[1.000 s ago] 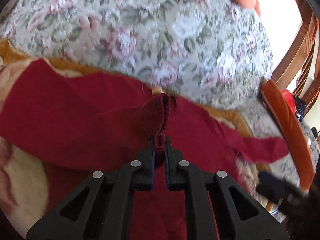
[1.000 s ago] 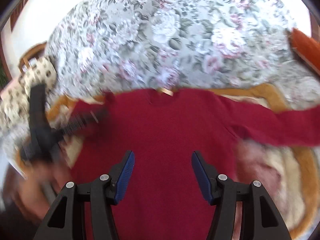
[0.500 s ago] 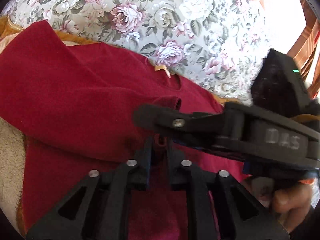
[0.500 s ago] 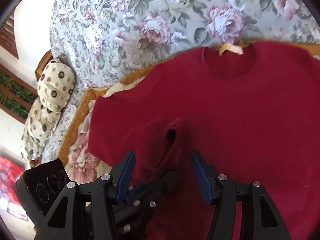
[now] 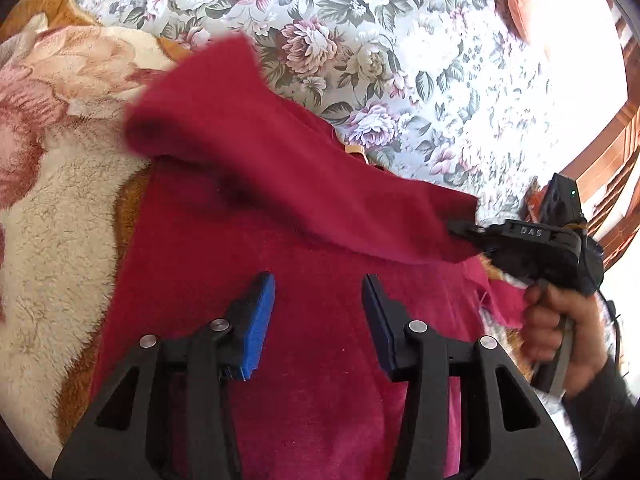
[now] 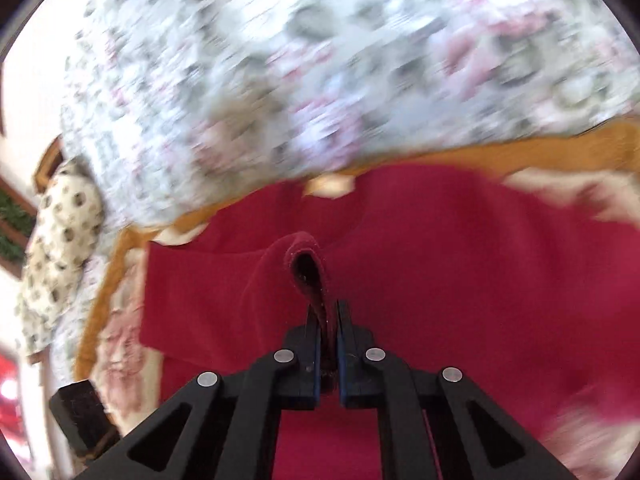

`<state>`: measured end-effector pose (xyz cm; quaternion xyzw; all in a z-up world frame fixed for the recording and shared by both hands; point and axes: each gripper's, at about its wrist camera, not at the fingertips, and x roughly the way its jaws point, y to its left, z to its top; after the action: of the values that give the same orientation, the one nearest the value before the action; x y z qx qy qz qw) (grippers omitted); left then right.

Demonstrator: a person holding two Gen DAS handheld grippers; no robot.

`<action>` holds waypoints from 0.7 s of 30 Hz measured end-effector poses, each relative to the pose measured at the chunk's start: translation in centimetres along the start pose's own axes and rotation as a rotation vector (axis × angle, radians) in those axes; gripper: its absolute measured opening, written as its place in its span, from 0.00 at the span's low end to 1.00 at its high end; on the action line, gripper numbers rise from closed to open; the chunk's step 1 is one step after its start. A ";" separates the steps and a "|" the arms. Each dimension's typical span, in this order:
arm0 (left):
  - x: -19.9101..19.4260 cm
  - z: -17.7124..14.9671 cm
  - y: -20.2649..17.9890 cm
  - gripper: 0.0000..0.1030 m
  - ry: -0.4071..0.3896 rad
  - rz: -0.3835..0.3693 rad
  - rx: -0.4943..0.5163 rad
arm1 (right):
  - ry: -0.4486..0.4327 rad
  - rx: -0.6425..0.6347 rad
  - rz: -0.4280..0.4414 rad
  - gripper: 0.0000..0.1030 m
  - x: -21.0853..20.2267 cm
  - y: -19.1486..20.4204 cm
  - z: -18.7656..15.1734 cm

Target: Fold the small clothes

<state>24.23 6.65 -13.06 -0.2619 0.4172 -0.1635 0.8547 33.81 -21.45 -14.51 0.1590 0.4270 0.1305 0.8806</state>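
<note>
Red sweater (image 5: 304, 320) lies flat on the fleece blanket (image 5: 52, 216), collar toward the blanket's far edge where the floral bedspread (image 5: 400, 60) begins. Left gripper (image 5: 318, 300) hovers over the sweater body, jaws opening, nothing between the blue pads. Right gripper (image 6: 328, 320) is clamped on the sleeve cuff (image 6: 308, 268), the sleeve (image 5: 280, 168) drawn across the sweater's chest, lifted off it.

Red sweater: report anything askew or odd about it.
One sleeve of the red sweater is lifted off the body and stretched across the chest, its cuff pinched in the right gripper. Otherwise it lies flat; no damage shows.
</note>
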 end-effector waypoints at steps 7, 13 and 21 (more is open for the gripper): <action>0.2 0.1 -0.6 0.43 -0.001 0.022 0.027 | 0.036 -0.027 -0.101 0.05 -1.5 -5.1 1.1; -1.1 4.1 -1.1 0.43 -0.090 0.057 0.044 | 0.026 -0.026 -0.119 0.05 -1.0 -6.3 0.4; 4.1 13.9 0.5 0.43 -0.034 0.221 0.073 | -0.002 0.047 -0.184 0.10 -0.9 -8.9 1.1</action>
<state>37.86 9.34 -8.82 -0.1858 0.4227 -0.0786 0.8835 34.97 -30.07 -16.72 0.1397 0.4421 0.0386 0.8852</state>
